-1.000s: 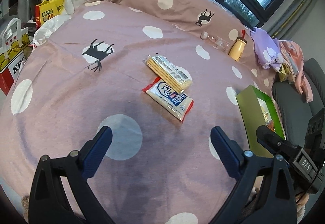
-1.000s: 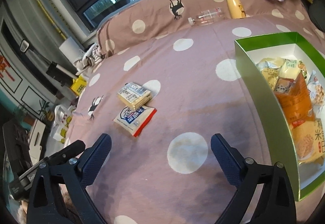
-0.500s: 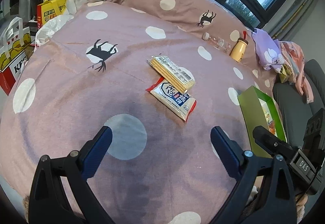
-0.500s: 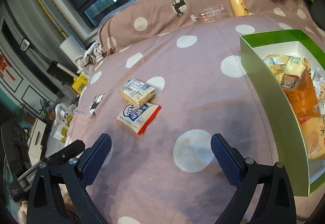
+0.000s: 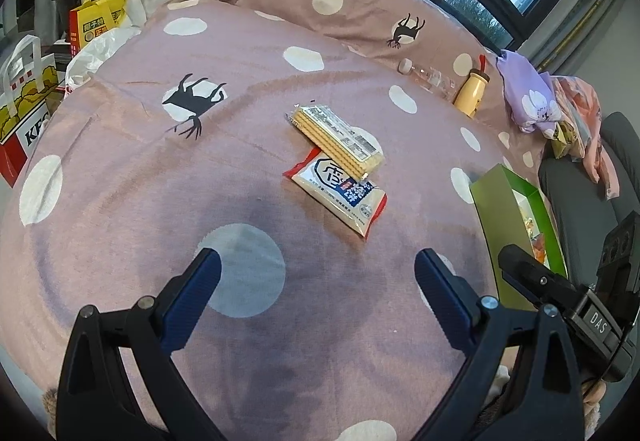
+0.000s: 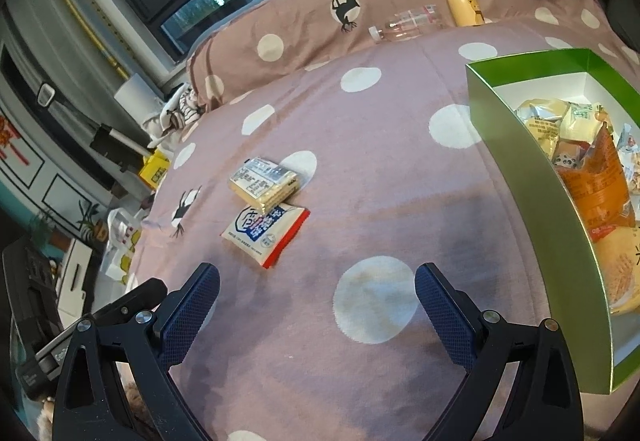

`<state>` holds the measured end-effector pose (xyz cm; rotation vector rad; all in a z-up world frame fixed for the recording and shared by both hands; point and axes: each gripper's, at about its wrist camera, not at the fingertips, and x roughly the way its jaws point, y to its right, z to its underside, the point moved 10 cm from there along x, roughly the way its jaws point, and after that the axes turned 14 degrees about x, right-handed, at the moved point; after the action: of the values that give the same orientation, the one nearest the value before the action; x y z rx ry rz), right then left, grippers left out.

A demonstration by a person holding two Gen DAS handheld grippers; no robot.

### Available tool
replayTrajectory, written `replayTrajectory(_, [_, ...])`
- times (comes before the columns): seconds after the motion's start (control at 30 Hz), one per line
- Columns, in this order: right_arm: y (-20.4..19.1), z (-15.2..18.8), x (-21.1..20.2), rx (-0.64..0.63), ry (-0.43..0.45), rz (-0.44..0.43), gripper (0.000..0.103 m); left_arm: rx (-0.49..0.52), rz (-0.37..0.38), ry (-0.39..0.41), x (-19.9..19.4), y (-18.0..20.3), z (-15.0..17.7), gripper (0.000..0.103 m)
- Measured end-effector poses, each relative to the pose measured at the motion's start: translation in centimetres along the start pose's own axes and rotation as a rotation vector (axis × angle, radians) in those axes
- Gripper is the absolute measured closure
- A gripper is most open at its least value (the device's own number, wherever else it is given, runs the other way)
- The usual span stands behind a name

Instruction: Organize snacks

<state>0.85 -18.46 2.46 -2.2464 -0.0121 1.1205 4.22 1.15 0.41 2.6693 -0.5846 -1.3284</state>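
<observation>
Left gripper: two black plastic arms w/ triangular cut-outs, each ending in a dark-blue finger pad — surface finely ribbed. Silver round screws sit on the arm tops, two visible on the left arm, two on the right.

Right gripper: same build — black frame, triangular holes, silver screws, blue pads w/ a fine cross-hatch texture.

In the left view the right gripper's body shows as a black bar w/ small screws and a block marked "DAS" in white. In the right view the left gripper's body is a black bar, partly hidden; white lettering on it too small to read.
</observation>
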Motion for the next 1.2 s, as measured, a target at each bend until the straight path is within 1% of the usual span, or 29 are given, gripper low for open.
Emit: replayTrajectory(1.2, [0.7,-0.2,0.0,0.027,0.005,-0.001,0.005,0.009,0.004,-0.019,0.7,1.1,0.4,0.005])
